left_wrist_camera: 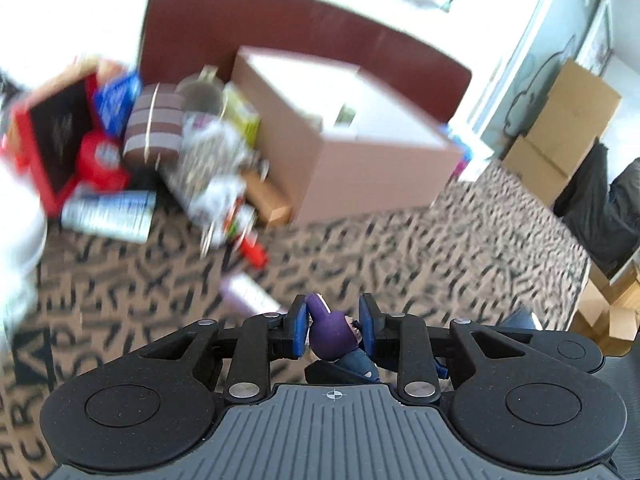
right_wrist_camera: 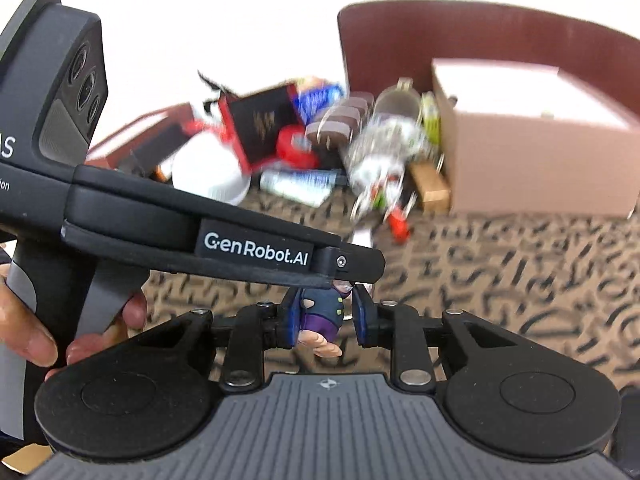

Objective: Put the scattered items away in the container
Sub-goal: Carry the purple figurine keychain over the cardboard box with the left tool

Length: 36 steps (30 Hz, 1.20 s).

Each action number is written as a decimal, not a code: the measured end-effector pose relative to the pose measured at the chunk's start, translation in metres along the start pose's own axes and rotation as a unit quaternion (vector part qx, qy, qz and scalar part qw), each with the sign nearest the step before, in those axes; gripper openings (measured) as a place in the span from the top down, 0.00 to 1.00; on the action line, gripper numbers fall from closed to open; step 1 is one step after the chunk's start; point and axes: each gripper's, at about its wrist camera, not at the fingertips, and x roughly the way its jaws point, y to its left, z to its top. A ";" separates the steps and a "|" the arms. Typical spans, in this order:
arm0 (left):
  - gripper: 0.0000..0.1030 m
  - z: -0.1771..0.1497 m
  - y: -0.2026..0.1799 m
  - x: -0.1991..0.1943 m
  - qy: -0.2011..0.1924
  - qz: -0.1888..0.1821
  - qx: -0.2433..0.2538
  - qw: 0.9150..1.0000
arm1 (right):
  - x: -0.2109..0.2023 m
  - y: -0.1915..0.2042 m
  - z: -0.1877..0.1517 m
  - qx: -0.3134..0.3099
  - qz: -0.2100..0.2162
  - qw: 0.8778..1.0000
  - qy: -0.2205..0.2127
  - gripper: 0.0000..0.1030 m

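jaws of both grippers (left (left_wrist_camera: 334, 332), right (right_wrist_camera: 326, 320)) pinching one purple figurine (left_wrist_camera: 334, 336)

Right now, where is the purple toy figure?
The purple toy figure sits between the left gripper jaws, above the patterned carpet, short of the cardboard box.

Scattered items (left_wrist_camera: 160, 152) left of box (left_wrist_camera: 348, 136)

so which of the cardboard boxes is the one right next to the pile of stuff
The big pinkish-brown cardboard box, open at the top, standing on the carpet against the clutter pile. The other plain brown boxes are stacked far off by the wall.
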 end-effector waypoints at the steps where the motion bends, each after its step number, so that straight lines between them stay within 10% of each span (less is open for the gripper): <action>1: 0.75 0.009 -0.004 -0.002 -0.008 -0.002 0.002 1.000 | -0.005 -0.002 0.007 -0.006 -0.004 1.000 -0.008 0.71; 19: 0.75 0.170 -0.080 -0.016 -0.111 -0.060 0.052 0.991 | -0.056 -0.047 0.142 -0.068 -0.094 0.986 -0.122 0.71; 36: 0.72 0.240 -0.072 0.136 -0.078 -0.069 0.047 0.994 | 0.033 -0.143 0.197 -0.061 -0.153 0.982 -0.096 0.71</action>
